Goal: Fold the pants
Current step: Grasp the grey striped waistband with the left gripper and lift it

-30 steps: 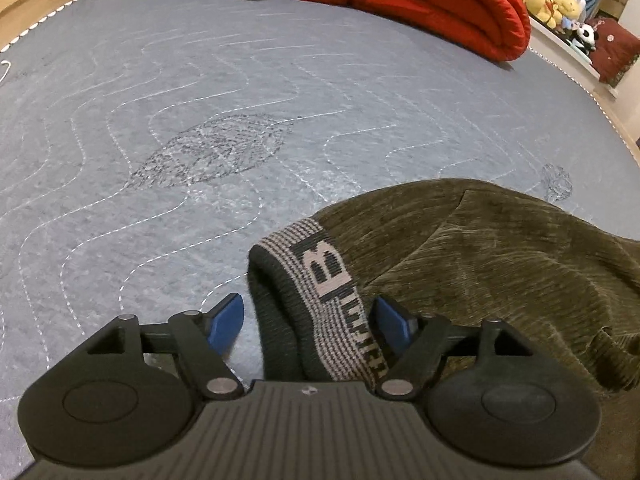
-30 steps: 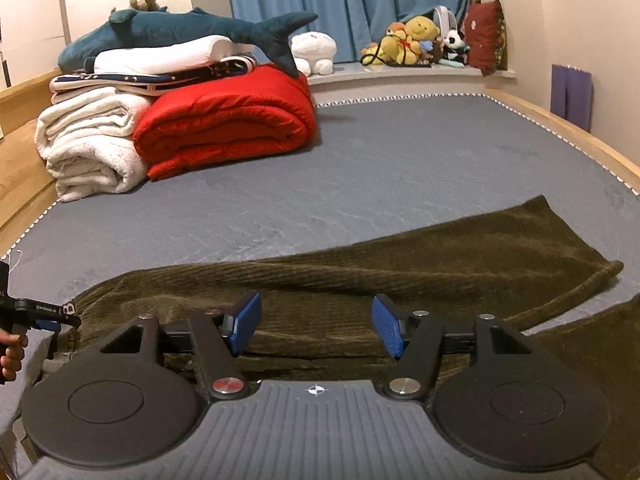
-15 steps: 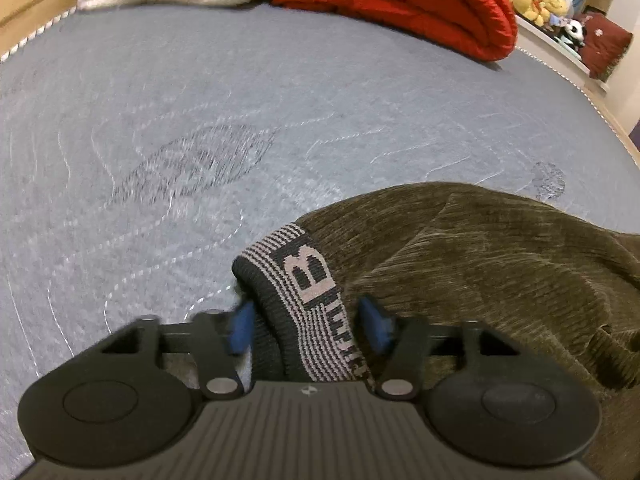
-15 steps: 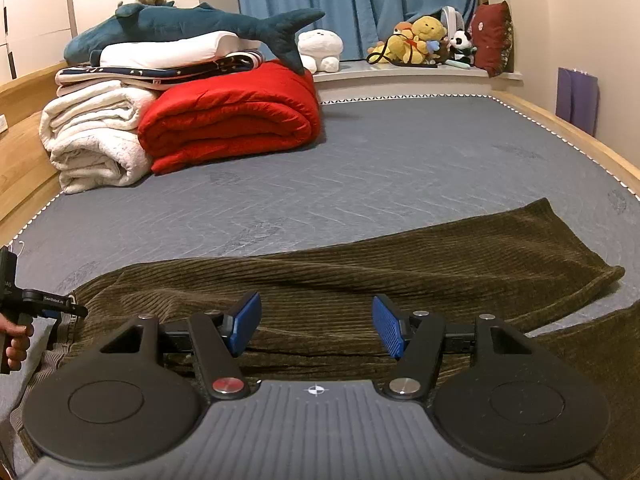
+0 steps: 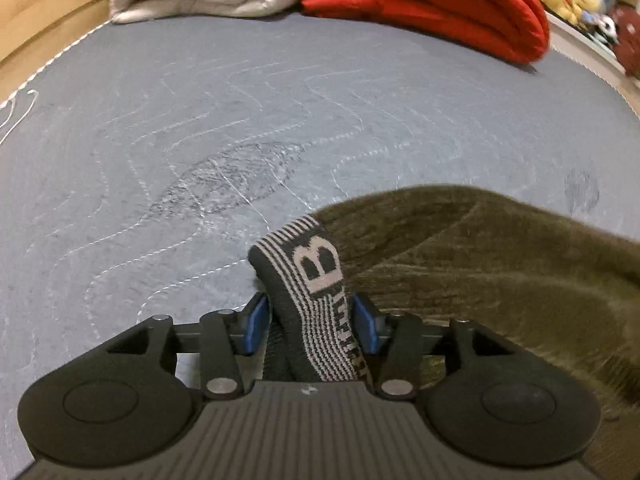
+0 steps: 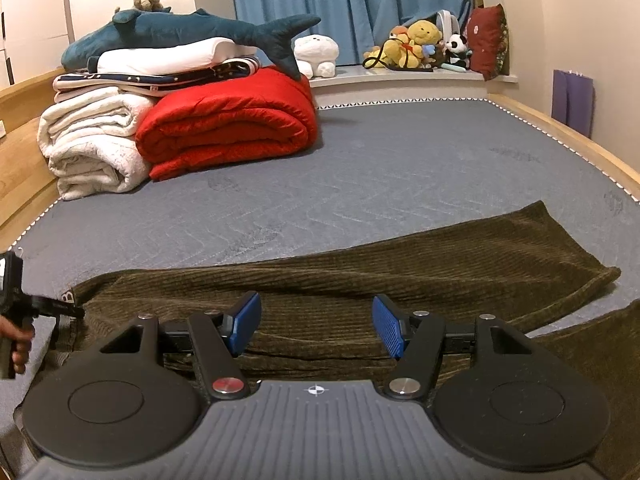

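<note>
A: Where are the pants lying?

B: Your olive corduroy pants [image 6: 400, 264] are lying across the near part of the grey quilted mattress [image 6: 400, 168], one leg stretching away to the right in the right wrist view. The striped grey-and-black waistband [image 5: 316, 280] with the letter B is sitting at the left end.

A: What is your left gripper doing?

B: Your left gripper [image 5: 311, 322] is straddling the waistband, which is rising up between the blue pads [image 5: 256, 322]. Its jaws have just been opening again a little after closing in. The pads are lying right against the band on both sides; I cannot tell whether they are pressing it. In the right wrist view your hand [image 6: 16, 344] is holding that gripper at the left edge.

A: And the right?

B: Your right gripper [image 6: 316, 324] is hovering over the middle of the pants with its jaws spread, nothing between them.

A: Anything else on the bed?

B: A red quilt [image 6: 228, 128] and a white blanket [image 6: 92, 144] are sitting folded at the far side, well apart from the pants, a plush shark [image 6: 180, 32] lying on top of the stack.
</note>
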{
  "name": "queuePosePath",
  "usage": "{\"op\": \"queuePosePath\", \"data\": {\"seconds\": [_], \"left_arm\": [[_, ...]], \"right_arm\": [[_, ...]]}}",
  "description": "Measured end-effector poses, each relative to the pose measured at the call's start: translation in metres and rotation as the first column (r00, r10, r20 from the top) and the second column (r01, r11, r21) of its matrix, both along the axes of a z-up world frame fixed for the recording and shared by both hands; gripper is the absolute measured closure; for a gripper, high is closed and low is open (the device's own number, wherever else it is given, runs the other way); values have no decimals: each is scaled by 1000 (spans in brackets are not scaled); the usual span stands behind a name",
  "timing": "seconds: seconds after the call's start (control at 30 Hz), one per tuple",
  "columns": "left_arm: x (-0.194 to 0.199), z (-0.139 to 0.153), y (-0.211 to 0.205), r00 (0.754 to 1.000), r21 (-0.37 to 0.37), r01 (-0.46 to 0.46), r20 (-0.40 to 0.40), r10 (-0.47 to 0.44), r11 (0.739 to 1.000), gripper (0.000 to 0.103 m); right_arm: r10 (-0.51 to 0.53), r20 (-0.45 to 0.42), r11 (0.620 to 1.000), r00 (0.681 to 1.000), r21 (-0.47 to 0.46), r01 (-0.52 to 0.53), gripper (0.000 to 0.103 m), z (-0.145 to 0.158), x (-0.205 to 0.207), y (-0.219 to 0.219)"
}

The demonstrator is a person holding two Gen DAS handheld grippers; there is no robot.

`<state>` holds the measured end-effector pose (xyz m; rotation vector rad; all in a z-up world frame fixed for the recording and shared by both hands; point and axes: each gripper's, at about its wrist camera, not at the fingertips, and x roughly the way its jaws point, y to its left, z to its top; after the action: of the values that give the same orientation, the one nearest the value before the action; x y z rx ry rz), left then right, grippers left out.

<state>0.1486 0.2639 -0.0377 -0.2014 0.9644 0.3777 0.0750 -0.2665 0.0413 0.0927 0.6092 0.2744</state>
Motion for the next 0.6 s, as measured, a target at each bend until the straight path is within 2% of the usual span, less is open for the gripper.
{"op": "queuePosePath", "data": {"seconds": [0.07, 0.13, 0.17, 0.23, 0.33, 0.43, 0.53, 0.6], "left_arm": [[-6, 14, -8, 999, 87, -19, 28, 16, 996, 50], [-10, 29, -18, 997, 178, -14, 73, 1, 984, 47], [-13, 37, -23, 994, 200, -3, 110, -19, 980, 47], [-17, 45, -32, 983, 180, 56, 163, -86, 982, 47], [-19, 45, -51, 965, 142, 163, 184, -188, 976, 47], [-12, 30, -62, 957, 126, 242, 134, -258, 962, 48], [-5, -12, -66, 952, 96, 305, -51, -301, 947, 49], [-9, -19, -72, 939, 148, 344, -44, -341, 927, 49]], "right_arm": [[-4, -6, 1000, 1000, 0, 4, 38, -1, 1, -4], [-10, -14, 1000, 1000, 3, 10, 38, -2, 2, -7], [-12, -19, 1000, 1000, 7, 12, 38, -3, 3, -8], [-14, -27, 1000, 1000, 16, 14, 38, -4, 4, -9], [-9, -27, 1000, 1000, 21, 10, 37, -3, 5, -8], [-5, -21, 1000, 1000, 19, 5, 37, -2, 3, -5], [-5, -20, 1000, 1000, 20, 6, 36, -2, 3, -4], [-9, -20, 1000, 1000, 21, 9, 36, -2, 2, -5]]}}
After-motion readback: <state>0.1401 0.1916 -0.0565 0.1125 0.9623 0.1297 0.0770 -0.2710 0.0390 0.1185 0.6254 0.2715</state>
